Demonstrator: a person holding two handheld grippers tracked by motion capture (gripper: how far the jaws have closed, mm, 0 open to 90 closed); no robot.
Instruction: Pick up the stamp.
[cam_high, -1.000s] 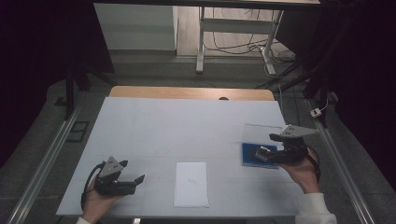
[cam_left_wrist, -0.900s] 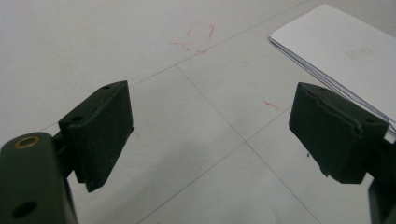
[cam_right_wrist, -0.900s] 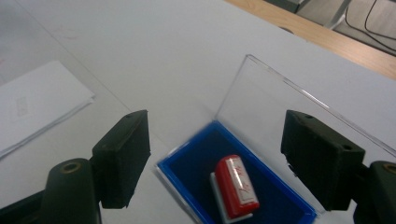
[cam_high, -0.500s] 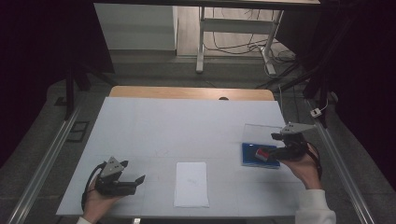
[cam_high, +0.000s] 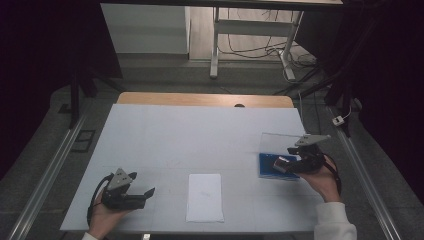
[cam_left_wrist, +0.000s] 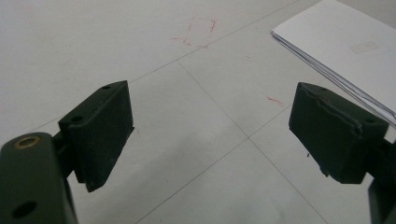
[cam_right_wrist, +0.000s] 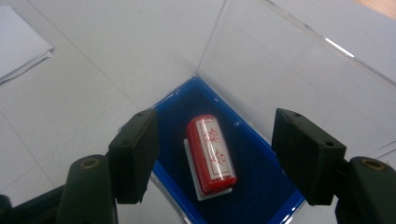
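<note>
A red cylindrical stamp with a white label lies on its side in a small blue-lined box, whose clear lid stands up behind it. My right gripper hovers over this box at the table's right. Its jaws have just been closing; the stamp lies between them and the pads stay clear of it. My right gripper points left in the high view. My left gripper rests near the front left, open, with nothing between its pads.
A white stack of paper lies at the front middle of the white table, just right of my left gripper's jaws. Faint red marks show on the tabletop. A wooden strip edges the far side.
My right gripper has sunk a little toward the blue box and its jaws stand narrower. The left gripper and the paper have not moved.
</note>
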